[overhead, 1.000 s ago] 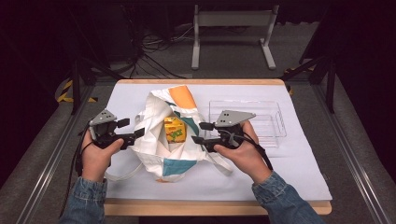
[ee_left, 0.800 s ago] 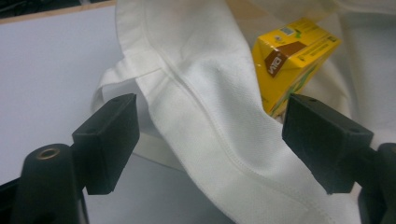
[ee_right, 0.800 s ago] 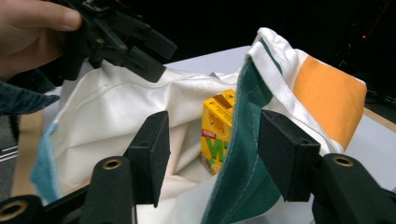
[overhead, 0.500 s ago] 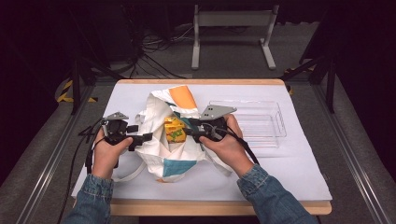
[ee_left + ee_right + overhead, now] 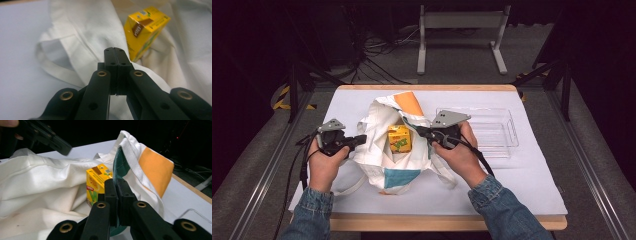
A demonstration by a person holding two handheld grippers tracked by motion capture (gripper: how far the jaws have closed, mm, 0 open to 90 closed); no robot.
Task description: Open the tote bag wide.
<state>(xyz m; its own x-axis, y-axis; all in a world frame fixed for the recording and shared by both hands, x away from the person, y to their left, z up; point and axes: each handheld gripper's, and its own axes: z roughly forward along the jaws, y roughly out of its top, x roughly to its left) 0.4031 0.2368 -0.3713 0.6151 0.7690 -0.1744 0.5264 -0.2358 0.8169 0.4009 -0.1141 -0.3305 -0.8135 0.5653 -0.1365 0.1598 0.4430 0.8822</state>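
Note:
A white cloth tote bag (image 5: pixel 379 150) with orange and teal patches lies open on the table. A yellow drink carton (image 5: pixel 399 138) stands inside it. My left gripper (image 5: pixel 363 139) is at the bag's left edge. Its jaws have just been closing and are shut (image 5: pixel 115 51) over the cloth (image 5: pixel 82 30); I cannot tell whether any fabric is pinched. The carton (image 5: pixel 143 30) is just beyond them. My right gripper (image 5: pixel 418 131) is at the bag's right rim. Its jaws have also just been closing and now pinch the rim (image 5: pixel 116 182), beside the carton (image 5: pixel 96 181).
A clear plastic tray (image 5: pixel 508 125) sits to the right of the bag on the white table cover (image 5: pixel 512 190). The bag's handle straps (image 5: pixel 347 187) trail towards the front edge. Cables hang from both grippers. A metal stand (image 5: pixel 462 30) is on the floor behind.
Both pairs of jaws have gone from open to shut. Both hands drew in slightly towards the bag's mouth, the right one onto the rim.

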